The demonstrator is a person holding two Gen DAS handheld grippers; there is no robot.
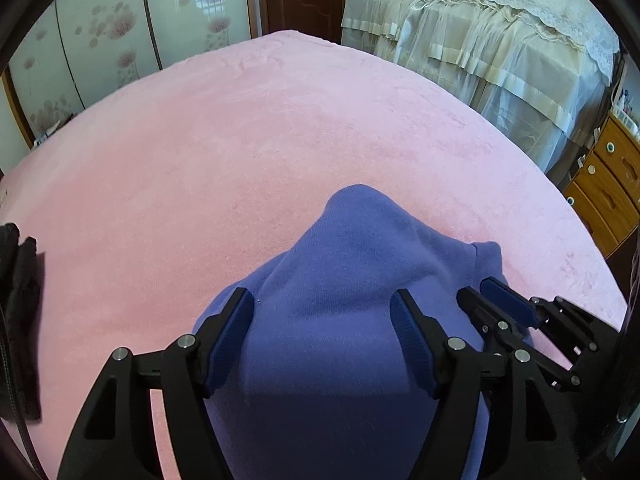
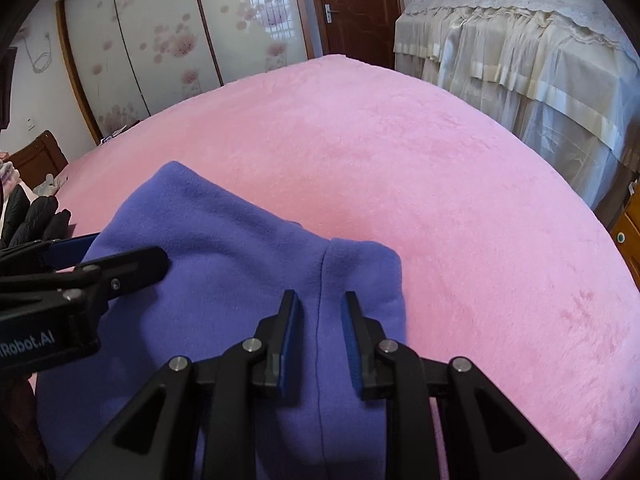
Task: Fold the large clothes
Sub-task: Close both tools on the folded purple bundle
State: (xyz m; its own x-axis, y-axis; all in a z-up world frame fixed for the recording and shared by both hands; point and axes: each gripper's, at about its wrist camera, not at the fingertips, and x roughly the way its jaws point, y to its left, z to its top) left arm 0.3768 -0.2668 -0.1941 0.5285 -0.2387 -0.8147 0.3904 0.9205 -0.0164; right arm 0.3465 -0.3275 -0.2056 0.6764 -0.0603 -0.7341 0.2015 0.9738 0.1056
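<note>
A purple fleece garment lies bunched on the pink bed cover near the front edge. My left gripper is open, its fingers wide apart above the cloth. My right gripper is open with a narrower gap, its fingers straddling a seam of the garment. The right gripper also shows in the left wrist view at the garment's right edge. The left gripper shows in the right wrist view over the garment's left side. Neither holds cloth.
A second bed with a cream lace cover stands at the back right. Wooden drawers are at the right. A dark garment lies at the left edge. Sliding wardrobe doors and a wooden door are behind.
</note>
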